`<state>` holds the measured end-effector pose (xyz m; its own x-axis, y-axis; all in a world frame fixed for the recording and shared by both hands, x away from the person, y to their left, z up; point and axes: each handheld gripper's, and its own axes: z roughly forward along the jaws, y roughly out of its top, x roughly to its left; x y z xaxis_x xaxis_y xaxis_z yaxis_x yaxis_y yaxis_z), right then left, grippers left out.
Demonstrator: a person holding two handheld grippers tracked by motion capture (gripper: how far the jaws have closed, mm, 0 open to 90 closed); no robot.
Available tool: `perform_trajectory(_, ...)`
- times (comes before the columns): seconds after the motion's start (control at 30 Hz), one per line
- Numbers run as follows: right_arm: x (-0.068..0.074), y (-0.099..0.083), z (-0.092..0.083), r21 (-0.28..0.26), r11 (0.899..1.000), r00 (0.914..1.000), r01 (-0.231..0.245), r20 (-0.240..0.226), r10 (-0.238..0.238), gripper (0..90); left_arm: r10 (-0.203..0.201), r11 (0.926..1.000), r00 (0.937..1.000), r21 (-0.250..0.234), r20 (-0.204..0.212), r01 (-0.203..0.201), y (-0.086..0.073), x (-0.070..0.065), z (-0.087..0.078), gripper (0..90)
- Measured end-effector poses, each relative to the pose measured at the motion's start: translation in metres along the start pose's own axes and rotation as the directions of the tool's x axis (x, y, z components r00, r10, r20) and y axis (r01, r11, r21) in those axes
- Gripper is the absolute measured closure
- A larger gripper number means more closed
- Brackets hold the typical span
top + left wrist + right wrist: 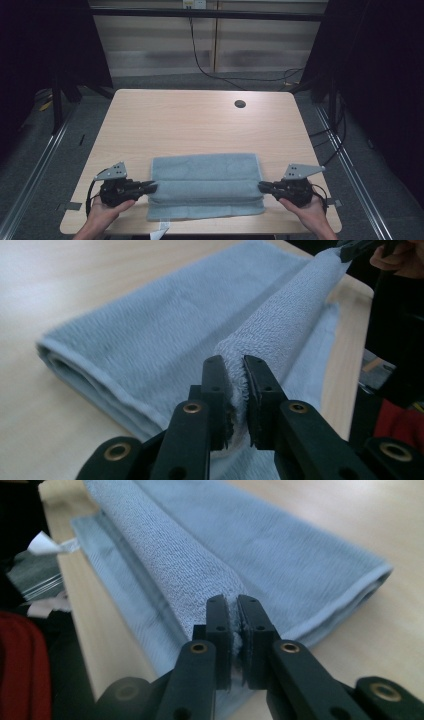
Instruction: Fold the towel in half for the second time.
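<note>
Light wood table (200,120) took up the centre of the high view, with 1 round grommet hole (240,104) in its upper right area. Dark floor and black frame rails sat around it, and a black cable (200,62) ran down the back wall at the top of the frame.

Pale blue-grey terry towel (205,185) lay folded in the lower centre of the high view, long side running left-right, near the table's bottom edge. 1 fold layer was lifted into a ridge across its middle, held at both short ends. A small white tag (161,233) hung at the table's bottom edge, below the towel's lower left corner.

Left gripper (150,186) was at the lower left of the high view, at the towel's left end, in the person's left hand (107,210). In the left gripper view the 2 black jaws rose from the bottom centre, nearly together, pinching the towel's lifted edge, with terry bunched between the pads. The ridge ran from there to the upper right of that frame.

Right gripper (264,186) was at the lower right of the high view, at the towel's right end, in the right hand (310,210). In the right gripper view the jaws stood bottom centre, pressed close on the towel fold, cloth visible in the narrow gap. The ridge ran off to the upper left of that frame.
</note>
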<state>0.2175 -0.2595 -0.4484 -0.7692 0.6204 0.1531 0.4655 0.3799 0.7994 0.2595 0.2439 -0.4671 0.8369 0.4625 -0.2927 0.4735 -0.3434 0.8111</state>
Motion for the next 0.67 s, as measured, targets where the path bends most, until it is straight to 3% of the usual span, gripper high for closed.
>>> perform_trajectory(0.1, 0.004, -0.015, -0.001, 0.017, 0.999, 0.9994, -0.028, -0.022, 0.028, 77.8, -0.016, 0.9998, 0.9995, 0.011, 0.029, 0.015, -0.011, -0.006, -0.002, 76.3)
perform_trajectory(0.2, 0.006, -0.021, -0.006, -0.021, 0.998, 0.9980, -0.056, -0.031, 0.055, 70.6, -0.034, 0.9988, 0.9989, -0.035, 0.031, 0.035, -0.010, -0.007, -0.009, 58.9)
perform_trajectory(0.3, 0.002, -0.017, -0.013, -0.087, 0.993, 0.9972, -0.074, 0.005, 0.075, 67.5, -0.040, 0.9966, 0.9979, -0.074, -0.050, 0.036, -0.003, 0.004, -0.011, 53.5)
perform_trajectory(0.43, -0.006, -0.013, -0.012, -0.156, 0.981, 0.9903, -0.117, 0.056, 0.127, 61.3, -0.051, 0.9953, 0.9943, -0.087, -0.094, 0.042, -0.005, 0.021, -0.012, 45.2)
perform_trajectory(0.47, -0.007, -0.014, -0.010, -0.159, 0.979, 0.9869, -0.125, 0.081, 0.139, 58.8, -0.058, 0.9956, 0.9916, -0.080, -0.116, 0.049, -0.007, 0.025, -0.013, 43.0)
perform_trajectory(0.5, -0.009, -0.014, -0.008, -0.152, 0.979, 0.9843, -0.133, 0.095, 0.148, 57.3, -0.075, 0.9951, 0.9840, -0.076, -0.161, 0.063, -0.008, 0.027, -0.014, 41.8)
perform_trajectory(0.53, -0.011, -0.016, -0.006, -0.149, 0.979, 0.9828, -0.141, 0.098, 0.156, 56.1, -0.101, 0.9923, 0.9785, -0.089, -0.180, 0.086, -0.009, 0.030, -0.016, 39.0)
perform_trajectory(0.57, -0.011, -0.016, -0.006, -0.149, 0.979, 0.9828, -0.141, 0.098, 0.156, 56.1, -0.101, 0.9923, 0.9785, -0.089, -0.180, 0.086, -0.009, 0.030, -0.016, 37.4)
perform_trajectory(0.6, -0.012, -0.018, -0.004, -0.152, 0.975, 0.9769, -0.161, 0.117, 0.179, 50.1, -0.117, 0.9881, 0.9730, -0.122, -0.199, 0.094, -0.013, 0.032, -0.019, 37.4)
perform_trajectory(0.67, -0.013, -0.020, -0.005, -0.156, 0.975, 0.9744, -0.161, 0.132, 0.182, 47.4, -0.108, 0.9908, 0.9669, -0.104, -0.231, 0.086, -0.015, 0.035, -0.019, 36.3)
